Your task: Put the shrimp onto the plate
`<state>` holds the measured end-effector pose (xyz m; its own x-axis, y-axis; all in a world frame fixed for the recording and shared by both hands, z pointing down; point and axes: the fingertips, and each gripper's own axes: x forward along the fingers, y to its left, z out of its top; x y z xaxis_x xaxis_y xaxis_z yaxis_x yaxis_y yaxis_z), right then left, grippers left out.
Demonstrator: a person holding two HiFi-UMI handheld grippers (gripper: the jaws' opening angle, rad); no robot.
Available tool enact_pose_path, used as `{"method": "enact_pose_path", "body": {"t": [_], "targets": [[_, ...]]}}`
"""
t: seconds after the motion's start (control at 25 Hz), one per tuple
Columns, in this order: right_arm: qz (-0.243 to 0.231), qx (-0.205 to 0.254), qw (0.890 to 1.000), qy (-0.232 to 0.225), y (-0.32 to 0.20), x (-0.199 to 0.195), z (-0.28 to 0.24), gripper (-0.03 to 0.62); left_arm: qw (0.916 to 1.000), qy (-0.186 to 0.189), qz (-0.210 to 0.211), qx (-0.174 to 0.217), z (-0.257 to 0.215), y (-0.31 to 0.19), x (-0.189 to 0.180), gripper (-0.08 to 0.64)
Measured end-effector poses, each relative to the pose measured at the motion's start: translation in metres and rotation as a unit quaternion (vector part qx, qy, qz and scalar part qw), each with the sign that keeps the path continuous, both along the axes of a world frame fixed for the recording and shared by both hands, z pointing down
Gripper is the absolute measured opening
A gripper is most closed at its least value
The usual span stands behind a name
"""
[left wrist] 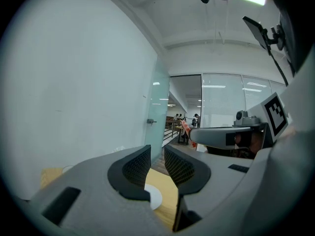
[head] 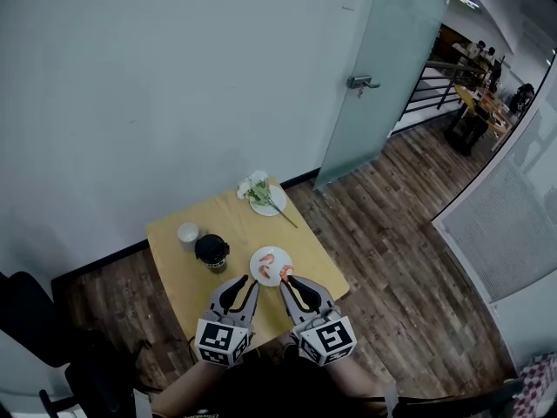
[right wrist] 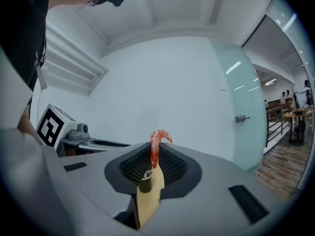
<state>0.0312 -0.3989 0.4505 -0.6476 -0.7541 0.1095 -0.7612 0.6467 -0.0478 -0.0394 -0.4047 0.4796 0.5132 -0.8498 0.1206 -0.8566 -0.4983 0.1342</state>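
On the small yellow table (head: 187, 277) lies a white plate (head: 260, 271) with a pink shrimp (head: 268, 259) on it. My right gripper (head: 285, 278) hovers at the plate's near right rim, shut on another shrimp (head: 285, 272). In the right gripper view this shrimp (right wrist: 156, 145) stands up curled from between the pads of that gripper (right wrist: 153, 163). My left gripper (head: 253, 284) is at the plate's near left rim, slightly open with nothing in it. The left gripper view shows its own jaws (left wrist: 157, 163), the plate (left wrist: 153, 198) below, and the held shrimp (left wrist: 185, 128).
A black cup (head: 211, 251) and a white cup (head: 188, 232) stand left of the plate. A saucer with flowers (head: 260, 193) sits at the table's far edge. A glass door (head: 383, 77) is beyond, wooden floor (head: 383, 233) to the right, and a dark chair (head: 30, 320) at left.
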Motion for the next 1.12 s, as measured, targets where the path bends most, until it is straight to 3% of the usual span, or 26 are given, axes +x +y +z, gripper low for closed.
{"method": "enact_pose_path", "body": {"t": [0.64, 1.12], "targets": [[-0.035, 0.007, 0.999, -0.001, -0.041, 0.001, -0.008, 0.049, 0.9995, -0.003, -0.032, 0.002, -0.004, -0.04, 0.002, 0.089], [-0.043, -0.039, 0.998, 0.019, -0.072, -0.004, 0.032, 0.048, 0.999, -0.006, -0.041, -0.018, 0.009, -0.058, -0.005, 0.089]]}}
